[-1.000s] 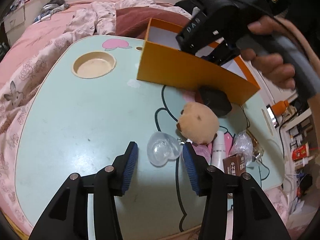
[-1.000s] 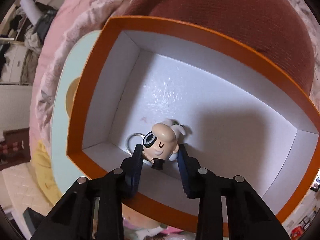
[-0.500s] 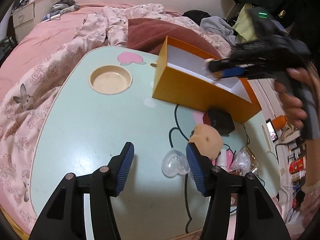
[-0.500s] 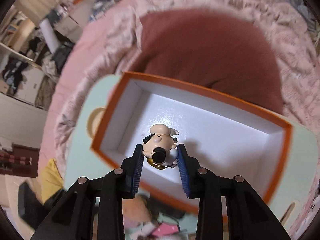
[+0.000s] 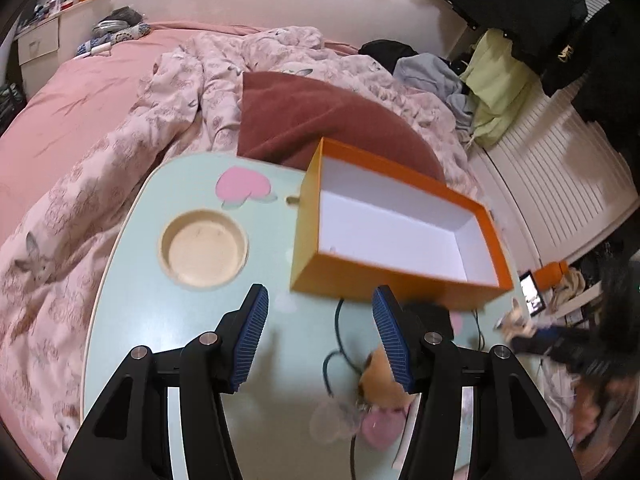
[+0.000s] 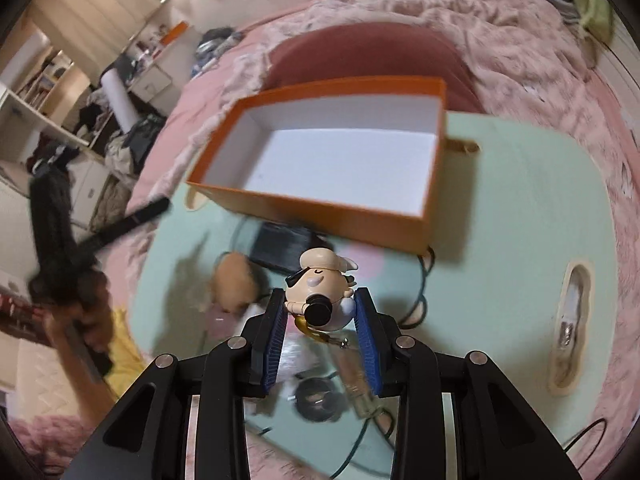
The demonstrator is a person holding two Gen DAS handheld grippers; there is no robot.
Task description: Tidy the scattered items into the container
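Left wrist view first: the left gripper [image 5: 318, 336] has lifted back from the table [image 5: 132, 312], and its blue pads stand well apart with only bare tabletop between them. A second ago the clear plastic piece [image 5: 334, 420] sat right between those pads; now it lies low at the frame's bottom, beside the right finger, blurred. Moving right, the round cup recess [image 5: 204, 246] sits sunk in the tabletop, then the pink heart print [image 5: 242, 186]. Next comes the orange box [image 5: 396, 280] with its white floor, which looks bare in this view, though the near wall hides the front strip of the floor. Below the box a black object [image 5: 440, 316] and the tan plush [image 5: 378, 376] are half hidden behind the right finger. At far right the right gripper [image 5: 520, 332] is a dark smear, too blurred to read.

Over to the right wrist view: at far left the other tool's black handle [image 6: 100, 236] and the hand [image 6: 86, 320] on it are streaked by motion. The orange box, which filled this view a second ago, now lies farther off and above the fingers. The right gripper [image 6: 322, 312] is narrow and clamped on the pirate figure [image 6: 320, 280], eyepatch face up, with a gold ring dangling under it. So the figure is out over the table, not in the box. The clutter beneath the fingers is smeared and hard to name. At right, a slot [image 6: 572, 328] in the tabletop holds something small I cannot make out.
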